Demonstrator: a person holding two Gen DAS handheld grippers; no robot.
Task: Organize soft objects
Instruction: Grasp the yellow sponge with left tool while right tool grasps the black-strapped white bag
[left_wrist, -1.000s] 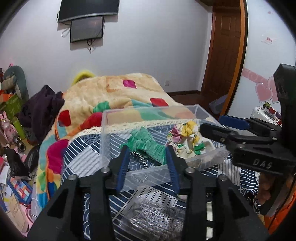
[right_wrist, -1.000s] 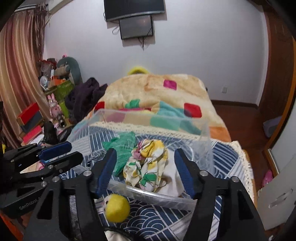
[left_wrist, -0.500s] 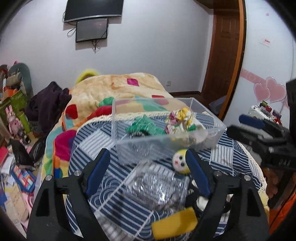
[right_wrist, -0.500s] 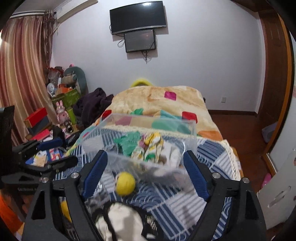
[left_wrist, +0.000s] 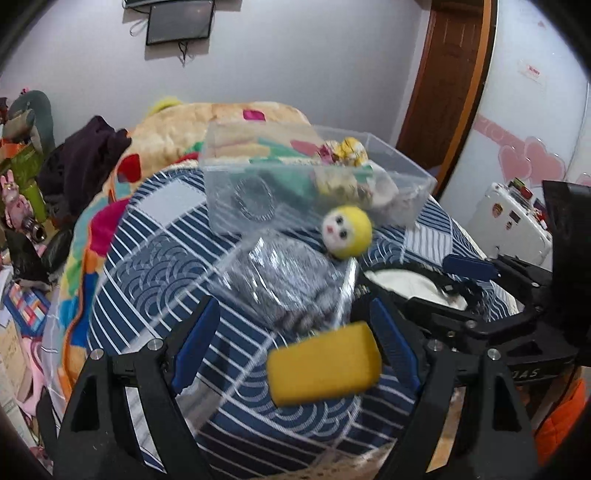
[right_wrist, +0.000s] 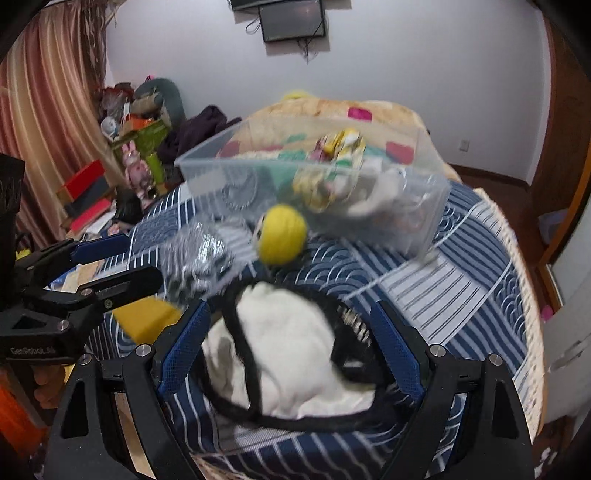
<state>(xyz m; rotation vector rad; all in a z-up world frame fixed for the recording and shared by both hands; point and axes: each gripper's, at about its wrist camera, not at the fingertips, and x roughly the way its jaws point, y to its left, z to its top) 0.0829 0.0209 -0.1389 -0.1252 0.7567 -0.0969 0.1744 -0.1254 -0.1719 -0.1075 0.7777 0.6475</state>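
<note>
A clear plastic bin sits on the striped blue cloth and holds a green cloth and a floral cloth. In front of it lie a yellow ball with a face, a clear bag of grey fabric, a yellow sponge and a white cloth with black trim. My left gripper is open around the sponge. My right gripper is open over the white cloth.
The striped cloth covers a table in front of a bed with a patchwork blanket. Clutter and toys stand at the left. A white case and a wooden door are at the right.
Both grippers have drawn back from the bin and tilted down. The sponge now sits between my left fingers and the white cloth between my right fingers. Both stay open.
</note>
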